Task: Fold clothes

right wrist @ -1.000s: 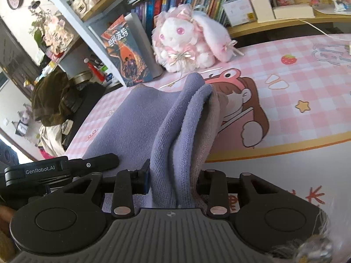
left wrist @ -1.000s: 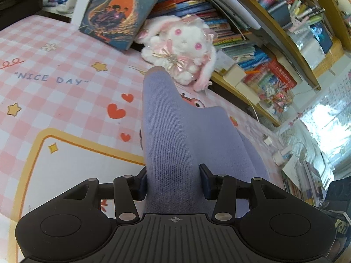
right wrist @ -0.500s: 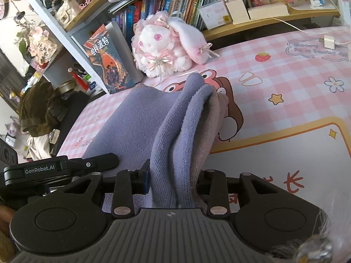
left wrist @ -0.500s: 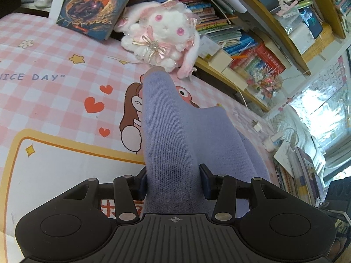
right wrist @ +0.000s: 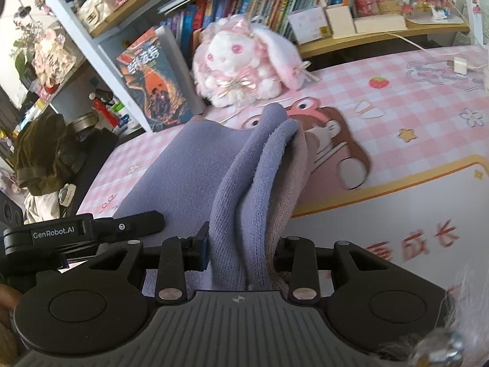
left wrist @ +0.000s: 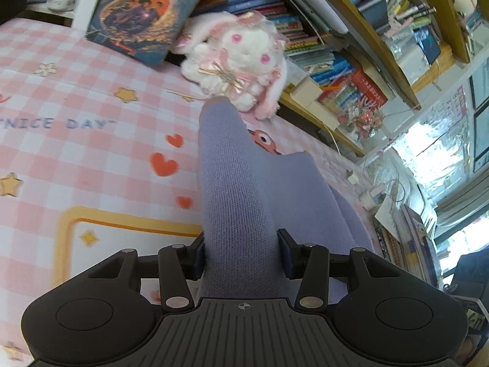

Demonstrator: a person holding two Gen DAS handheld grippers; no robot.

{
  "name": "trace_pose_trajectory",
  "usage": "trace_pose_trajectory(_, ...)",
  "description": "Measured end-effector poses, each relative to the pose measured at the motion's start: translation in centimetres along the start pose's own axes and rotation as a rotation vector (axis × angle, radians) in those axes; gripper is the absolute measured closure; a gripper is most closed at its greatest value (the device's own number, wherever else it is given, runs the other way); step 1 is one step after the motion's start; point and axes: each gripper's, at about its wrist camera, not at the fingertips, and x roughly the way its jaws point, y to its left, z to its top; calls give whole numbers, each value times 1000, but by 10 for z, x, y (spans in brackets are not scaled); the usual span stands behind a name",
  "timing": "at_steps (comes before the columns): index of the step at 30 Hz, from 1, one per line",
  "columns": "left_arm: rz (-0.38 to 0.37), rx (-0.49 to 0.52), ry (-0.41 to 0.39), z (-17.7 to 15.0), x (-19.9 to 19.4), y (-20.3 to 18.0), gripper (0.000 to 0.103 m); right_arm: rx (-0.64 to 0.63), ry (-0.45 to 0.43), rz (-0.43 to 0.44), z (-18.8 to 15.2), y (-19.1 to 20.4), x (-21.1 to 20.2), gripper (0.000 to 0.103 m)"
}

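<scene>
Closest in, the left gripper (left wrist: 241, 255) has its two black fingers clamped on a thick bunched fold of the lavender knit garment (left wrist: 244, 202), which rises as a ridge straight away from the camera and drapes off to the right. Same deal on the other side: the right gripper (right wrist: 241, 253) is pinching several stacked layers of that garment (right wrist: 195, 171), purple folds with a greyish-beige inner side showing on the right edge. The rest of the cloth spreads out flat to the left, toward the other tool, whose black body reads "GenRobot.AI".

Under all that is the pink-and-white checked desk mat (left wrist: 76, 159) with hearts, stars, a yellow-bordered white panel and "NICE DAY" printed in blue. The right view also shows red Chinese characters on the white panel, a strawberry, and a cartoon face with brown hair.

Further back, the fluffy white-and-pink plush bunny (right wrist: 244, 64) sits on the mat just past the garment's tip. Beside it leans a dark orange-and-blue illustrated book (left wrist: 146, 12) with Chinese title lettering I can't read. Behind is the crammed wooden bookshelf (right wrist: 382, 39).
</scene>
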Motion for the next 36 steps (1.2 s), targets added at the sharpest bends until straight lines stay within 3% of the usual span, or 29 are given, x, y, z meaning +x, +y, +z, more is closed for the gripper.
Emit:
trace_pose_trajectory(22,-30,-78,-48,35,-76,130,58,-89,31,-14,-22,143,69,71)
trace_pose_trajectory(29,-41,-92,-85,64,-74,155,58,-145,29,-13,-4,164,97,71)
trace_pose_trajectory(36,-46,-109,-120,108,-47,176,58,-218,-2,-10,35,170,142,71)
